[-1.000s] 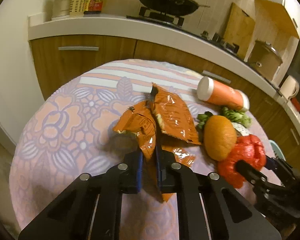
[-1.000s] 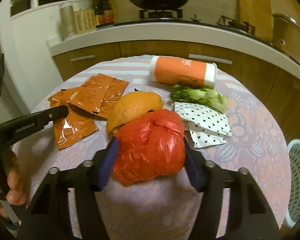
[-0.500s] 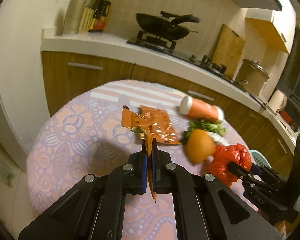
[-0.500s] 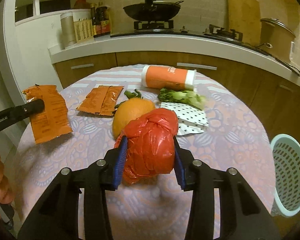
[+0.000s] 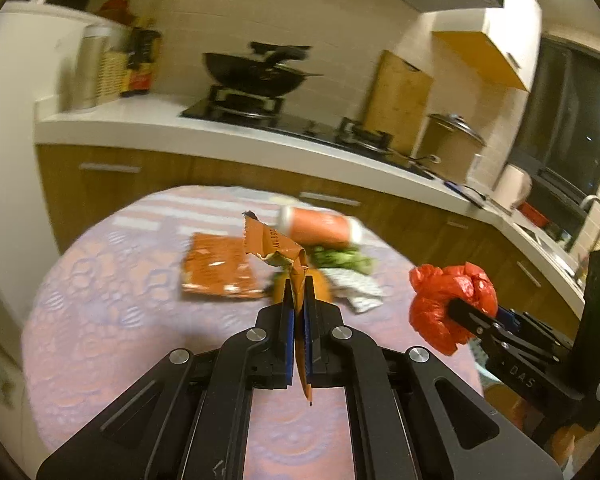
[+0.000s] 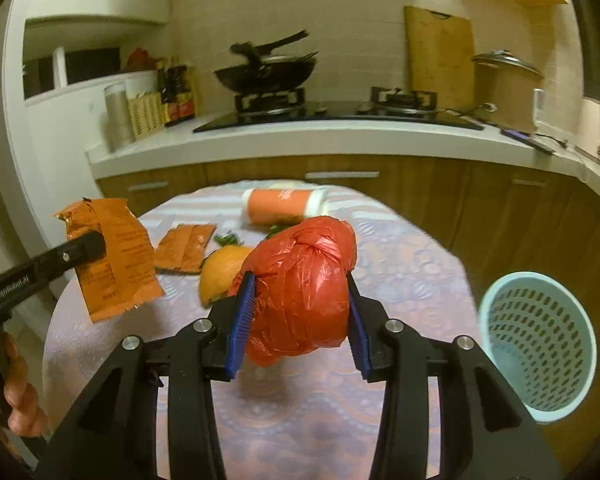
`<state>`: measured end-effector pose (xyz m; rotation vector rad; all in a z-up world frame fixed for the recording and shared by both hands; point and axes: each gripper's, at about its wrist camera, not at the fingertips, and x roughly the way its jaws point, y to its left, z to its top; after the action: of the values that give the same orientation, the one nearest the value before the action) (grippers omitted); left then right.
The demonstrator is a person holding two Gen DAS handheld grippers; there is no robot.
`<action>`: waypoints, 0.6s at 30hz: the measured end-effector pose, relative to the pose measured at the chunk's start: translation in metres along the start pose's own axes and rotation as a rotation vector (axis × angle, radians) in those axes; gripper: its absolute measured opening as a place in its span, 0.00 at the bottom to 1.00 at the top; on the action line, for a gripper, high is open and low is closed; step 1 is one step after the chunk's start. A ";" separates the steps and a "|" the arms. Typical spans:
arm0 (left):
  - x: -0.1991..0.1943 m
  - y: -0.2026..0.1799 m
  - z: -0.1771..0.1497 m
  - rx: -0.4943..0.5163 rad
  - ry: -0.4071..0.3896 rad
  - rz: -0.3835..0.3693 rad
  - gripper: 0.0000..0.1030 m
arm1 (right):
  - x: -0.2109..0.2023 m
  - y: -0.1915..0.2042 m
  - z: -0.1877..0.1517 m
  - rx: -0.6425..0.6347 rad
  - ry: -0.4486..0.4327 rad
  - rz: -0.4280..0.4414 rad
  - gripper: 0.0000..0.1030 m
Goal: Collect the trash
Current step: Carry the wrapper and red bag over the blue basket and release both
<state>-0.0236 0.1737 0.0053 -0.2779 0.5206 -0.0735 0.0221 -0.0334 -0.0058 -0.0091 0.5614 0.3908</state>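
Observation:
My left gripper (image 5: 297, 284) is shut on an orange snack wrapper (image 5: 274, 242) and holds it in the air above the round table; the wrapper also shows in the right wrist view (image 6: 116, 256). My right gripper (image 6: 300, 284) is shut on a knotted red plastic bag (image 6: 300, 292), lifted above the table; the bag also shows in the left wrist view (image 5: 448, 304). A pale blue perforated basket (image 6: 538, 344) stands on the floor to the right of the table.
On the patterned tablecloth (image 6: 400, 264) lie more orange wrappers (image 6: 184, 248), an orange fruit (image 6: 222, 272), green leaves (image 5: 340, 258), a dotted paper (image 5: 358, 290) and an orange canister on its side (image 6: 284, 206). A kitchen counter with a wok (image 6: 268, 72) runs behind.
Both grippers have risen from the table. The left lifted the orange wrapper off the pile. The right closed on the red bag and lifted it clear of the orange fruit.

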 end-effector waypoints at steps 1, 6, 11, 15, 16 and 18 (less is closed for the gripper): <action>0.004 -0.008 -0.001 0.013 0.007 -0.014 0.01 | -0.002 -0.006 0.001 0.008 -0.006 -0.009 0.38; 0.033 -0.062 -0.005 0.083 0.045 -0.108 0.01 | -0.015 -0.046 0.003 0.062 -0.023 -0.072 0.38; 0.063 -0.114 -0.009 0.123 0.080 -0.203 0.01 | -0.024 -0.089 0.004 0.107 -0.020 -0.138 0.38; 0.085 -0.159 -0.012 0.184 0.105 -0.260 0.01 | -0.035 -0.126 0.003 0.147 -0.027 -0.202 0.38; 0.093 -0.172 -0.012 0.198 0.117 -0.281 0.01 | -0.037 -0.134 0.002 0.156 -0.028 -0.213 0.38; 0.104 -0.188 -0.013 0.216 0.134 -0.306 0.01 | -0.040 -0.153 -0.001 0.175 -0.028 -0.244 0.38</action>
<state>0.0600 -0.0248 -0.0027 -0.1400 0.5946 -0.4455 0.0464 -0.1897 -0.0005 0.0956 0.5583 0.1035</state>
